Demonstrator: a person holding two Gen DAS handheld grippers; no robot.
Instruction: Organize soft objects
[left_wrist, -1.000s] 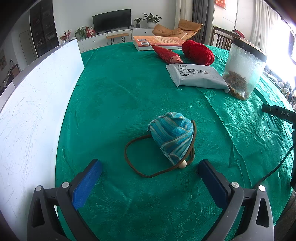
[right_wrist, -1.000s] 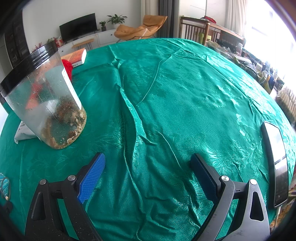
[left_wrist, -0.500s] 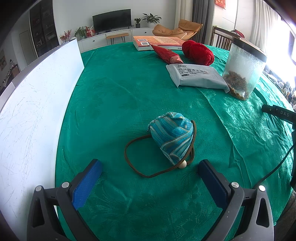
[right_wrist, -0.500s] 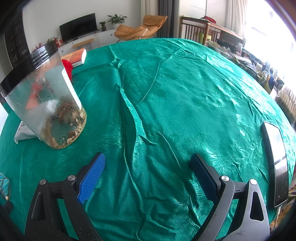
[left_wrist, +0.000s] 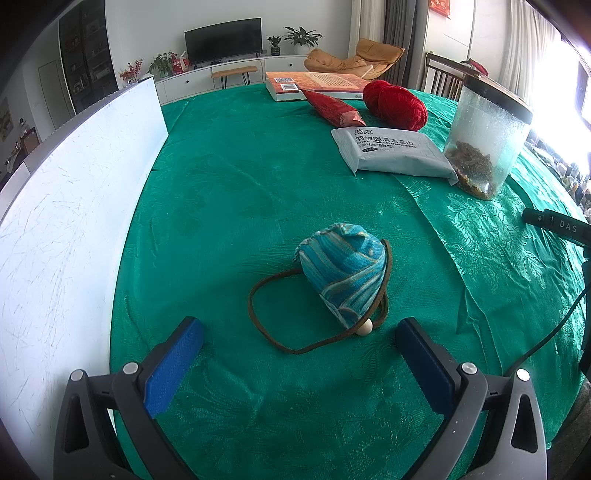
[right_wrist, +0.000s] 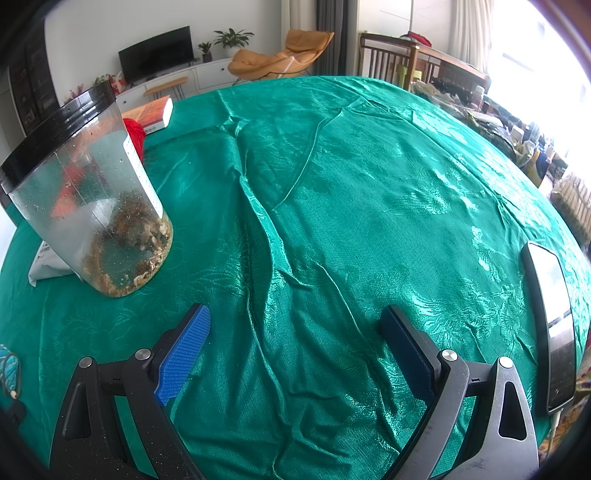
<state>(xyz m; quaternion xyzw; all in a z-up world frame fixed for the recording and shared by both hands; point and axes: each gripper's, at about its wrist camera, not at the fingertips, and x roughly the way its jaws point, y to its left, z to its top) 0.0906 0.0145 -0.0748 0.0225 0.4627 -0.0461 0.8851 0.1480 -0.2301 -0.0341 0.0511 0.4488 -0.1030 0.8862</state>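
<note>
Now both claws — left claw (left_wrist: 299, 334), right claw (right_wrist: 295, 321) — gape empty; jar (right_wrist: 92, 206) holds brown dregs.

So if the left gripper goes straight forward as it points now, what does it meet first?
Most likely the brown cord looped before the striped blue pouch, then the pouch itself; the left gripper is open, and depth is uncertain.

1. One striped blue pouch (left_wrist: 345, 271) lay on the cloth.
2. One red yarn ball (left_wrist: 397, 103).
3. One wipes packet (left_wrist: 395, 155).
4. One clear jar (left_wrist: 487, 136).
5. One book (left_wrist: 314, 83).
6. One red cone-shaped wrapper (left_wrist: 332, 107).
7. One phone (right_wrist: 552, 325).
</note>
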